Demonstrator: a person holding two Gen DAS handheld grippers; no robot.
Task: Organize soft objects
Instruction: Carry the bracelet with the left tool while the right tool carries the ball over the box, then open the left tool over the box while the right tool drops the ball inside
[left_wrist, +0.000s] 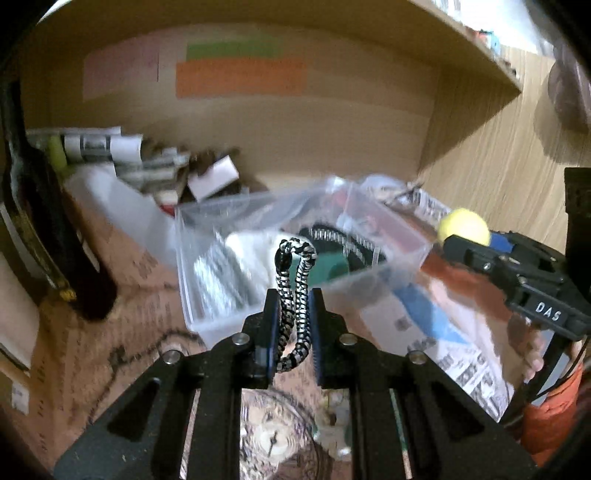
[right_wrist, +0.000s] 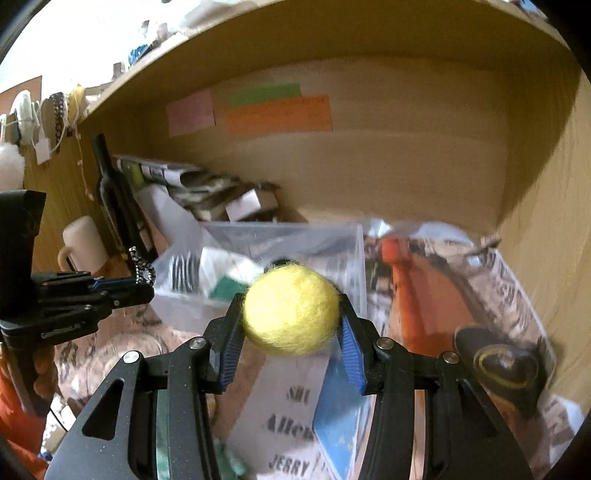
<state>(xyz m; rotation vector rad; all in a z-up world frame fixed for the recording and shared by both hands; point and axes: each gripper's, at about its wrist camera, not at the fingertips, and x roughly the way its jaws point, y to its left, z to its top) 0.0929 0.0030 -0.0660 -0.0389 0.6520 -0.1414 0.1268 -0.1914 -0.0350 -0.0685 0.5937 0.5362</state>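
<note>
My left gripper (left_wrist: 293, 301) is shut on a black-and-white braided cord (left_wrist: 295, 280) that loops up above the fingertips; the cord also shows in the right wrist view (right_wrist: 142, 267). My right gripper (right_wrist: 291, 314) is shut on a fuzzy yellow felt ball (right_wrist: 291, 310); the ball shows in the left wrist view (left_wrist: 463, 227) too, at the right. Both grippers hover just in front of a clear plastic box (left_wrist: 258, 236) on the shelf, which holds white, green and striped soft items. The box also shows in the right wrist view (right_wrist: 321, 236).
A dark bottle (left_wrist: 48, 221) stands at the left, with papers and small boxes (left_wrist: 147, 162) behind. An orange object (right_wrist: 417, 295) and newspaper (right_wrist: 509, 295) lie to the right. A white mug (right_wrist: 83, 245) sits far left. The wooden shelf wall (right_wrist: 546, 221) closes the right side.
</note>
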